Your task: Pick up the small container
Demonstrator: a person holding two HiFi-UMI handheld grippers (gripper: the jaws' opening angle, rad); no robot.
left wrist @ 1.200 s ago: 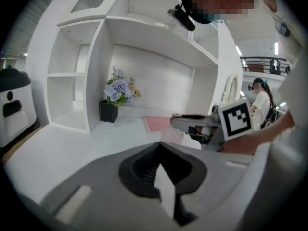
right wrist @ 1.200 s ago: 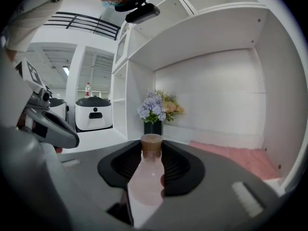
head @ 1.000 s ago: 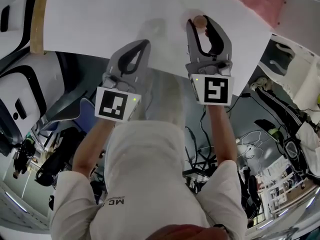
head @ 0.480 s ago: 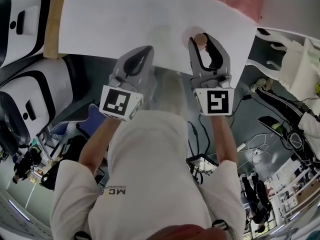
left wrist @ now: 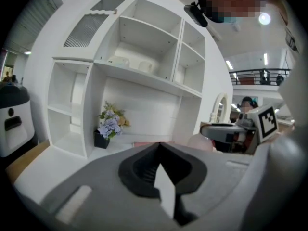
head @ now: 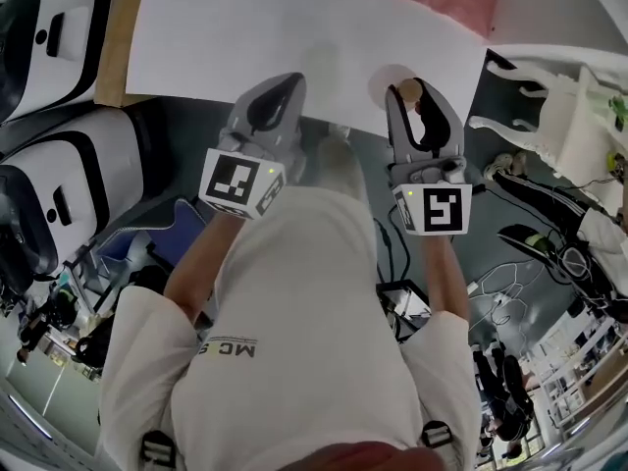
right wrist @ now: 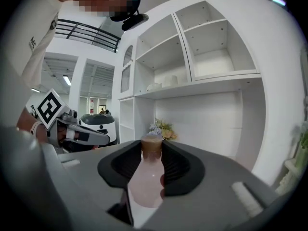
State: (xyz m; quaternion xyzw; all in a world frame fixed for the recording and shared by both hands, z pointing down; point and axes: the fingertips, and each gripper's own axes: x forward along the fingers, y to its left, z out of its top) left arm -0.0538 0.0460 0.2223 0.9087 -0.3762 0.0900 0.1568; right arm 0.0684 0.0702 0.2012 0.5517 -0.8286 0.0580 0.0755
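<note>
Pink container body, right gripper view only

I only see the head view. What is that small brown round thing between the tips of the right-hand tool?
Observer: The brown cap of a small pale pink bottle; the right gripper is clamped on the bottle's sides.
Operator: Is the left tool holding anything?
Observer: No, the left gripper has its jaws together, with nothing between them.
Operator: What stands ahead of them?
Observer: A white shelf unit, with a small dark pot of lilac flowers in its lower bay.
</note>
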